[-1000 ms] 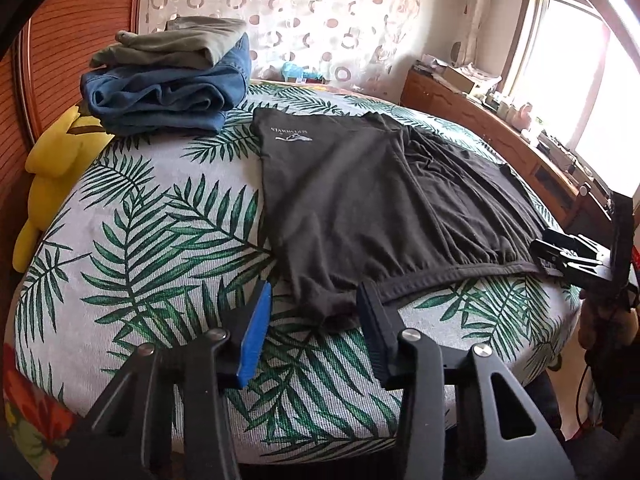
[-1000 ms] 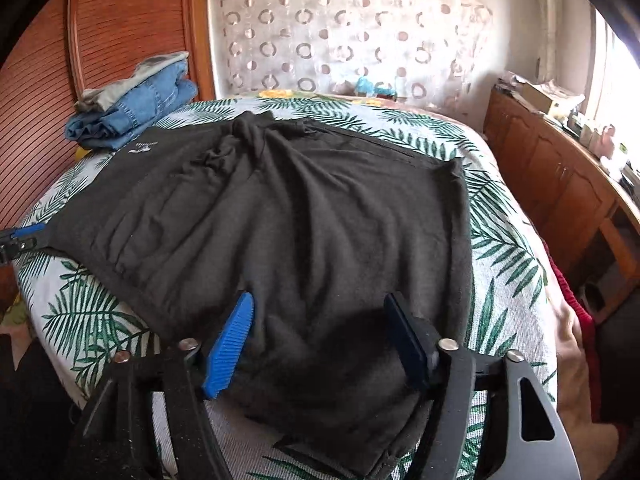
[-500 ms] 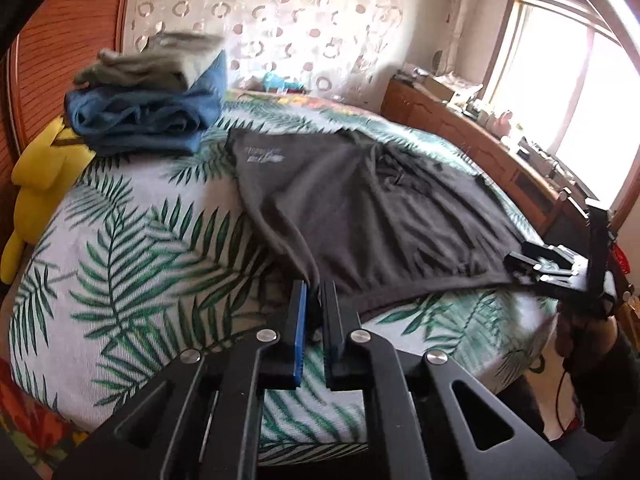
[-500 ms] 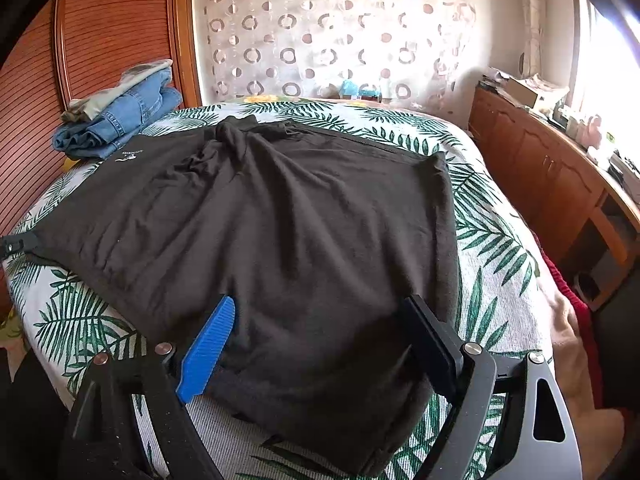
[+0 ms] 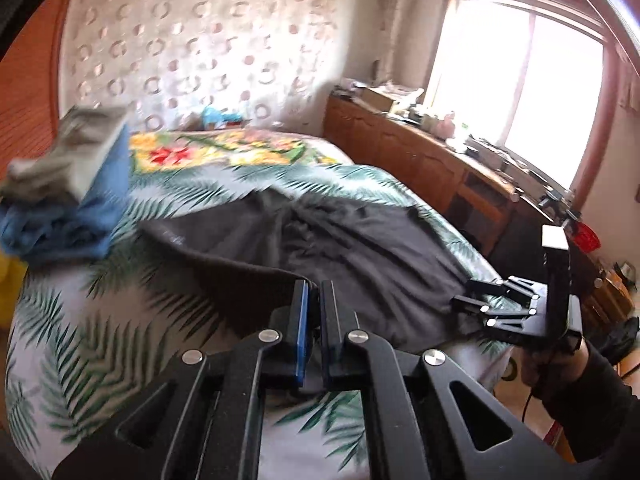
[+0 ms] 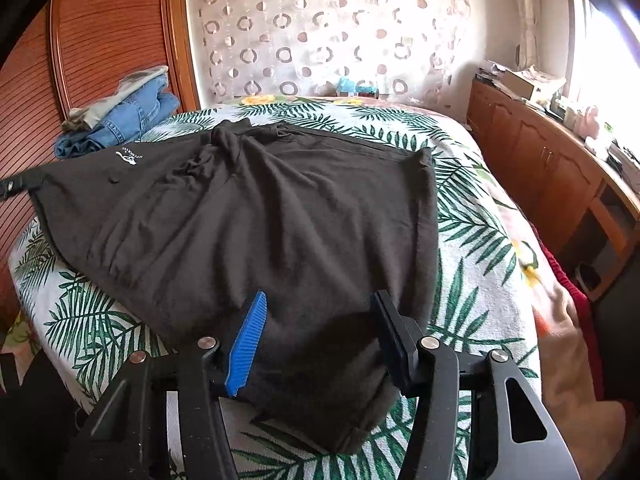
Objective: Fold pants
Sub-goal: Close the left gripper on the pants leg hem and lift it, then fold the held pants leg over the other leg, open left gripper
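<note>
Black pants (image 6: 256, 216) lie spread on the palm-print bed (image 6: 472, 216), with a small white logo near the far left. My left gripper (image 5: 314, 292) is shut on the pants' left corner (image 5: 256, 276) and lifts it off the bed; it shows at the left edge of the right wrist view (image 6: 10, 186). My right gripper (image 6: 320, 312) is open, its fingers astride the near right corner of the pants, just above the cloth. It also shows in the left wrist view (image 5: 464, 296).
A stack of folded jeans and a grey garment (image 6: 120, 120) sits at the bed's far left by the wooden headboard (image 6: 100, 40). A wooden cabinet (image 6: 552, 168) with clutter runs along the right under the window.
My left gripper, shut on the pants' corner, has lifted it and swung upward and right. My right gripper has narrowed a little and lowered over the near corner.
</note>
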Demonstrator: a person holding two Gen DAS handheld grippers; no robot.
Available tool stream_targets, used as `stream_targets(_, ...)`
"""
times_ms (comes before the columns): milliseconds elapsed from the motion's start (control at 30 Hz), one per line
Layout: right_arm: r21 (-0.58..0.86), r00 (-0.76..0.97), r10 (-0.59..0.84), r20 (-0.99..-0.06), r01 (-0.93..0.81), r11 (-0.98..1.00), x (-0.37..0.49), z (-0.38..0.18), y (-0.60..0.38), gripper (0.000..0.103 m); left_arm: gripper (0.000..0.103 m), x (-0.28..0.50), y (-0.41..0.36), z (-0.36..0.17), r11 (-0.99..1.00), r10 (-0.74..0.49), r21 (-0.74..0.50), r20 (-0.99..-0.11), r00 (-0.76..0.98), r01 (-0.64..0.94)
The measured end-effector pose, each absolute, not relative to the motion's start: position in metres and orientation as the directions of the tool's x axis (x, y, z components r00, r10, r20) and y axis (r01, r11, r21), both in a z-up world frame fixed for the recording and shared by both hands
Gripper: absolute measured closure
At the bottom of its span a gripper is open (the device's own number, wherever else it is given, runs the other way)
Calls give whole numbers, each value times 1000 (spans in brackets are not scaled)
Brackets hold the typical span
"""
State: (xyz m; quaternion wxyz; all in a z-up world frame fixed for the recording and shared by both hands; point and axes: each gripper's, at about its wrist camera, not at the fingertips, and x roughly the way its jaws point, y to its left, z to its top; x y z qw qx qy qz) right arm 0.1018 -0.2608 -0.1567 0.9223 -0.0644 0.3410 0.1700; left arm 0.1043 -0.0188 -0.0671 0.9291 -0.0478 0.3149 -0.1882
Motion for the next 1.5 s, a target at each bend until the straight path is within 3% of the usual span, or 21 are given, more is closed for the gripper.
stream_targets(567,44,721,284,-632,-333,942,102,-155,-286,47,97,133,-107,-32,852,-502,-185,-552,666,489)
stream_targets(1033,80,728,319,-607,-343,936,102,-158,-288,47,96,134,-101,-46,873,-466,-191,-597,653,448)
stream_targets(1200,85,717,327,-615,-353,932,107,-162,-279,47,65,133,-81,-61,891,-428,-170,-619,658,420)
stream_targets(1433,76,707,340,-621,-377,923,111,-164,-267,47,59,138,-56,-85,923,-365,-172,-672,644,344)
stream_targets(1500,74,705,343,-621,-382,921,112,-163,-266,47,51,136,-51,-88,928,-356,-174,-678,643,330)
